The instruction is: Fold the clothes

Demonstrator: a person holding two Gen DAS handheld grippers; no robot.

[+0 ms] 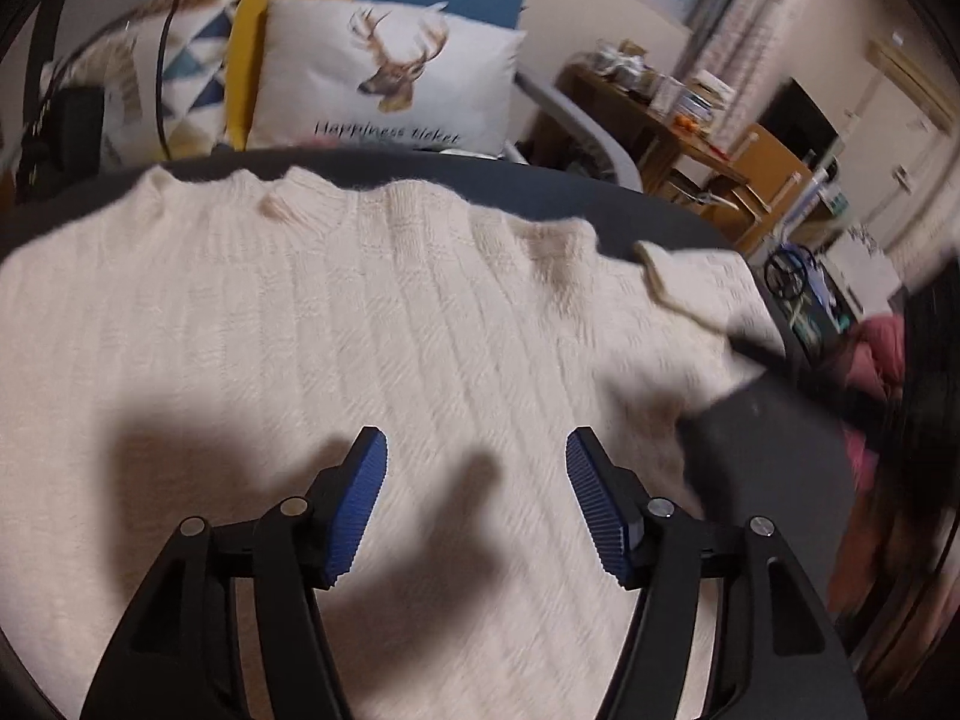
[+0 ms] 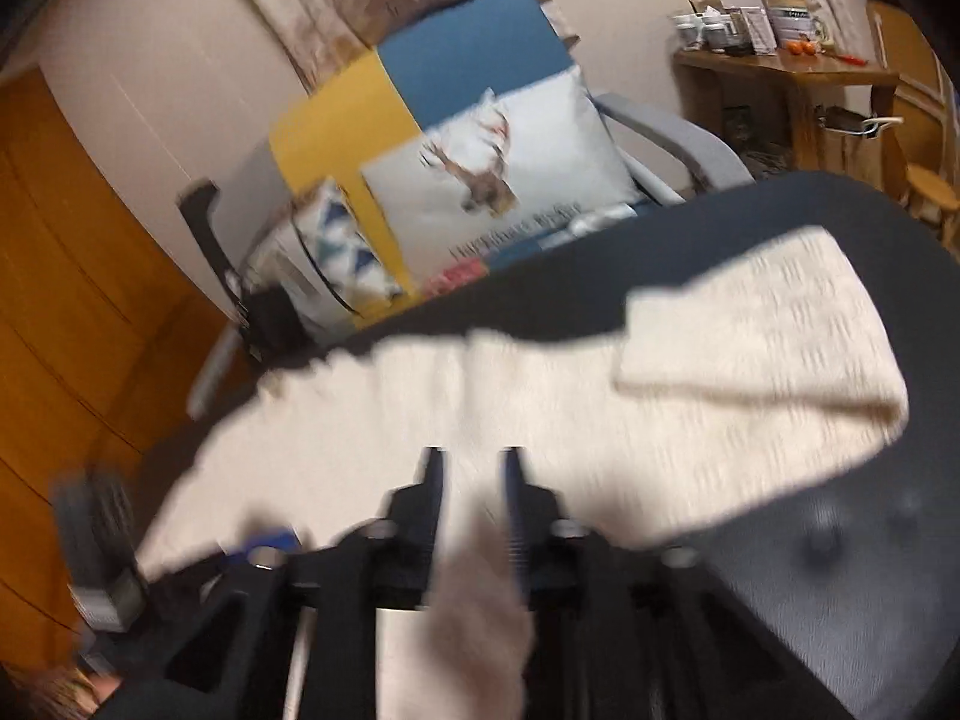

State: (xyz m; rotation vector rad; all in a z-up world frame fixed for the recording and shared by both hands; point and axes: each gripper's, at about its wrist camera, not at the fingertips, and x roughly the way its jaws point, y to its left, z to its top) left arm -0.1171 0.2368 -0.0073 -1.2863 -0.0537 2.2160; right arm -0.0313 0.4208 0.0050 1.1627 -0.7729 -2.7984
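A cream ribbed knit sweater (image 1: 360,312) lies spread on a dark grey table (image 1: 540,183). My left gripper (image 1: 475,438) hovers low over its middle, blue pads wide apart, nothing between them; its shadow falls on the knit. At the right, a sleeve (image 1: 690,282) is lifted and folded inward beside a blurred dark shape. In the right wrist view the sweater (image 2: 720,360) is blurred by motion. My right gripper (image 2: 473,453) has a narrow gap, and a strip of cream cloth (image 2: 480,600) fills it and trails back toward the camera.
Behind the table stands a yellow and blue chair with a deer cushion (image 1: 384,78) and a triangle-patterned cushion (image 1: 186,66). A cluttered wooden side table (image 1: 660,102) is at the right. An orange wooden door (image 2: 60,240) is on the left in the right wrist view.
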